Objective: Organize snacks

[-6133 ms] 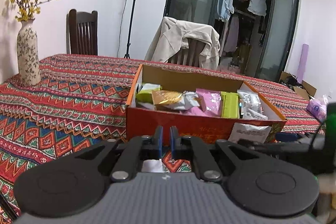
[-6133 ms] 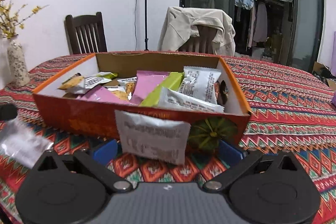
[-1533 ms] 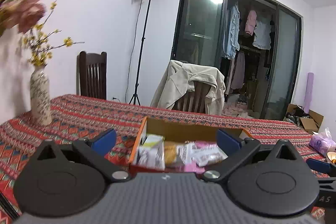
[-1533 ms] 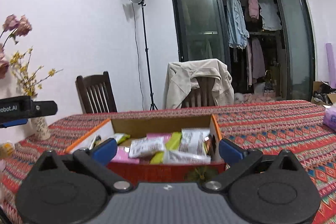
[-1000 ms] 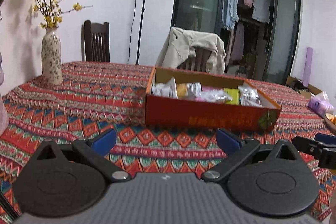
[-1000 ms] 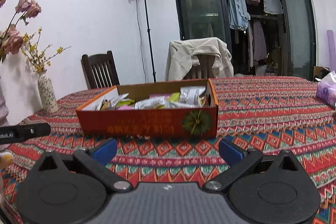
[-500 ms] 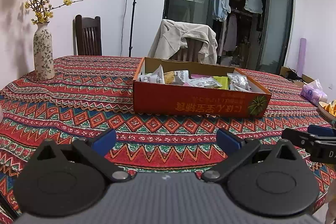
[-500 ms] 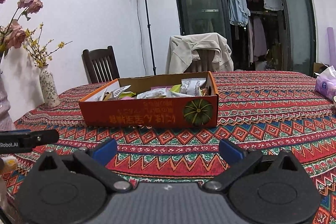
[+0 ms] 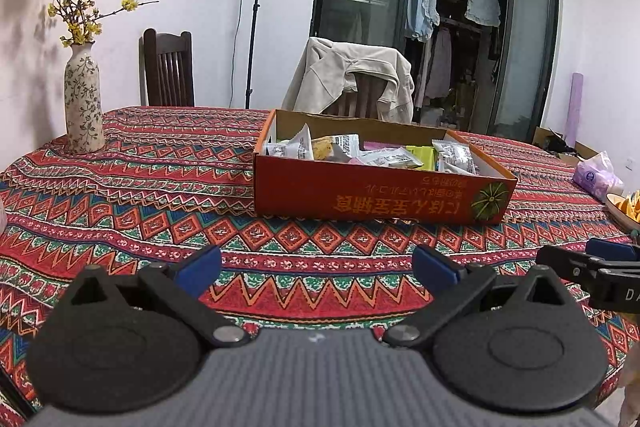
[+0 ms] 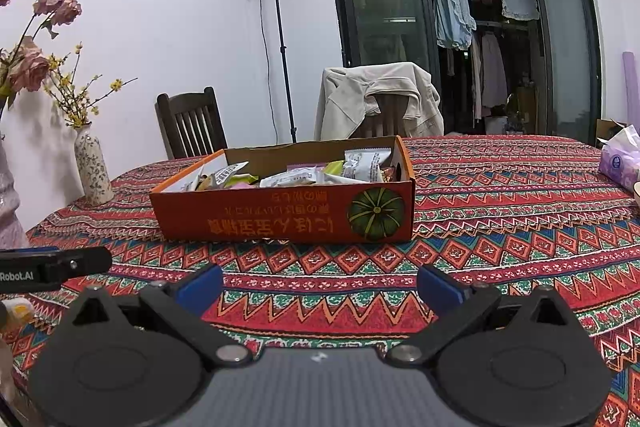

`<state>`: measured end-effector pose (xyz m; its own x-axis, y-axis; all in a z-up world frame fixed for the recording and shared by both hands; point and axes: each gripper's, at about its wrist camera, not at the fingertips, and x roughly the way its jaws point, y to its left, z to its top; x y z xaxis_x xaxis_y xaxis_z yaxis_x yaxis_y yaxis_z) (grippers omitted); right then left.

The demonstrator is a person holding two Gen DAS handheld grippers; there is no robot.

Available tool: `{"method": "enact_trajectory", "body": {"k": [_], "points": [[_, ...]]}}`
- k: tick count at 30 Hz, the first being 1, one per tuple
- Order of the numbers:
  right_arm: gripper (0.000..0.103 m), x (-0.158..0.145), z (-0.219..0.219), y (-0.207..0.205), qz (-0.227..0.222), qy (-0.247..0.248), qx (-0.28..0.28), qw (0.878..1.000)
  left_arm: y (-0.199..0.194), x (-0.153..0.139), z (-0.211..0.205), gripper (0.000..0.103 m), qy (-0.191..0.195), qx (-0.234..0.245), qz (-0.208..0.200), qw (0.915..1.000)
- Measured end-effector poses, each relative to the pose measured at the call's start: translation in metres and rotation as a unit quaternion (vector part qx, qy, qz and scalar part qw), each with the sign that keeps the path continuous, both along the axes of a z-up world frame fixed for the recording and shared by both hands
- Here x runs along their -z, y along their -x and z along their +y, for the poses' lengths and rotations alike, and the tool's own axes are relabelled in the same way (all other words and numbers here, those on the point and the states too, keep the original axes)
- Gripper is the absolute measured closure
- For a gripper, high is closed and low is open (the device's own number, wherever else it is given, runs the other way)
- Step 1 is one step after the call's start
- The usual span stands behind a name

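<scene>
Left wrist view. Your left gripper point(image 9: 316, 269) shows at the bottom of the frame with its blue-padded fingers point(image 9: 198, 269) spread wide and nothing between them. The orange cardboard box point(image 9: 380, 193) sits at centre frame on the patterned tablecloth point(image 9: 160, 195), well apart from the fingertips and slightly right of their midline; the snack packets point(image 9: 372, 151) lie piled inside it. A floral vase point(image 9: 83, 103) stands at the left edge. The likely risk: if you reach in low from here, a finger could catch the box's near wall and push the light box across the cloth; a wide sweep left could tip the vase.

Right wrist view. Your right gripper point(image 10: 320, 287), at the bottom, is likewise spread wide and empty. The box stands just above centre, slightly left of the finger midline, its pumpkin emblem point(image 10: 376, 213) facing you. No loose packet is visible on the cloth, so the sorting looks essentially complete. A tissue pack point(image 10: 620, 161) lies at the right edge.
</scene>
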<state>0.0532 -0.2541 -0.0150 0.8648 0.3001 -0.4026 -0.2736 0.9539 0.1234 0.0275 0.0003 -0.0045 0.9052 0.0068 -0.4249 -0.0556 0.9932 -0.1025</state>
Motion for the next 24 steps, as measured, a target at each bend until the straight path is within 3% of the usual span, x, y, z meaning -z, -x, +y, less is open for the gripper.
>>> {"method": "enact_trajectory", "body": {"k": [24], "points": [[0.000, 0.0014, -0.0005, 0.0005, 0.002, 0.001, 0.000, 1.000, -0.0016, -0.0010, -0.0002, 0.000, -0.003, 0.002, -0.001, 1.0000]]}}
